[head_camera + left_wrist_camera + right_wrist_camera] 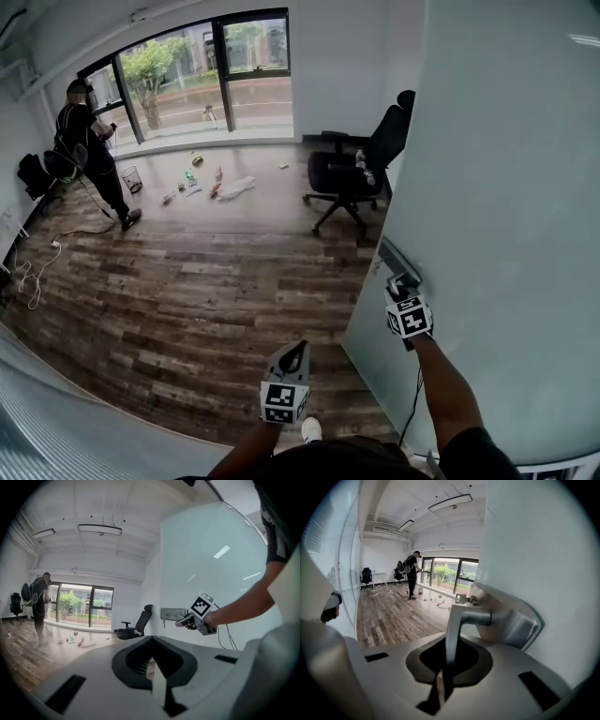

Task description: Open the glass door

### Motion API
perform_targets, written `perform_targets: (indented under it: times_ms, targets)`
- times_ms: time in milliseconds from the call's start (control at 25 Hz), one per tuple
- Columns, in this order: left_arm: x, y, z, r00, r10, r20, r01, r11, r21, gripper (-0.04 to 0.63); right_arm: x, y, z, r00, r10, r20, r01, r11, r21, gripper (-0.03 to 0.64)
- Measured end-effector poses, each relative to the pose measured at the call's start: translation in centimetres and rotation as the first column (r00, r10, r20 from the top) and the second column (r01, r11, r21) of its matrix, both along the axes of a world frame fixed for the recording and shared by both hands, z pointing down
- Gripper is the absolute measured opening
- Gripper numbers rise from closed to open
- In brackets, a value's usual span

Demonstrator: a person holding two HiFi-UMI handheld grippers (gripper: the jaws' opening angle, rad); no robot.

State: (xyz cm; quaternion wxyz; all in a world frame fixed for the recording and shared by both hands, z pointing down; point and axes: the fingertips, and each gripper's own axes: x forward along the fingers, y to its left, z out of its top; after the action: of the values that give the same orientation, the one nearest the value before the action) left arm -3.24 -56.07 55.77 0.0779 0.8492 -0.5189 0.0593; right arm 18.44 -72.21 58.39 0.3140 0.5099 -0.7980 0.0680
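Note:
The frosted glass door (506, 187) stands swung out at the right, and its edge carries a metal lock plate (515, 620) with a lever handle (457, 625). My right gripper (401, 281) is shut on that lever, which hangs downward between the jaws (440, 681). From the left gripper view, the door (211, 564) and the right gripper (183, 621) at the handle sit to the right. My left gripper (291, 352) hangs low in the middle over the wood floor, away from the door. Its jaws (157, 677) are shut with nothing in them.
A black office chair (361, 169) stands just beyond the door's edge. A person (89, 150) stands at the far left near the big window (206, 75). Small litter (206, 183) lies on the floor below it. Cables (28, 272) trail at the left wall.

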Motion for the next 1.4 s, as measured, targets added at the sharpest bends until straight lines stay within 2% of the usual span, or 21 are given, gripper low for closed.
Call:
perform_targets:
  times_ms: [440, 680, 1080, 1280, 1400]
  targets:
    - [0.0, -3.4, 1.0, 0.999, -0.044, 0.015, 0.044, 0.998, -0.033, 0.002, 6.8, -4.5, 0.0, 0.995, 0.095, 0.010, -0.095, 0.995, 0.000, 0.021]
    - [1.4, -4.7, 0.2, 0.997, -0.079, 0.025, 0.079, 0.997, -0.011, 0.002, 10.8, -6.7, 0.1, 0.991, 0.135, 0.021, -0.135, 0.991, -0.006, 0.020]
    - [4.7, -4.6, 0.8, 0.993, -0.099, 0.065, 0.103, 0.993, -0.056, 0.002, 16.8, -9.4, 0.0, 0.979, 0.196, 0.056, -0.194, 0.980, -0.039, 0.018]
    - [6.5, -4.3, 0.9, 0.993, -0.094, 0.075, 0.098, 0.994, -0.052, 0.002, 19.7, -9.9, 0.6, 0.974, 0.221, 0.053, -0.215, 0.970, -0.111, 0.020]
    - [7.4, -4.3, 0.7, 0.994, -0.084, 0.070, 0.088, 0.994, -0.061, 0.002, 20.9, -9.9, 0.4, 0.976, 0.216, 0.015, -0.211, 0.963, -0.167, 0.020]
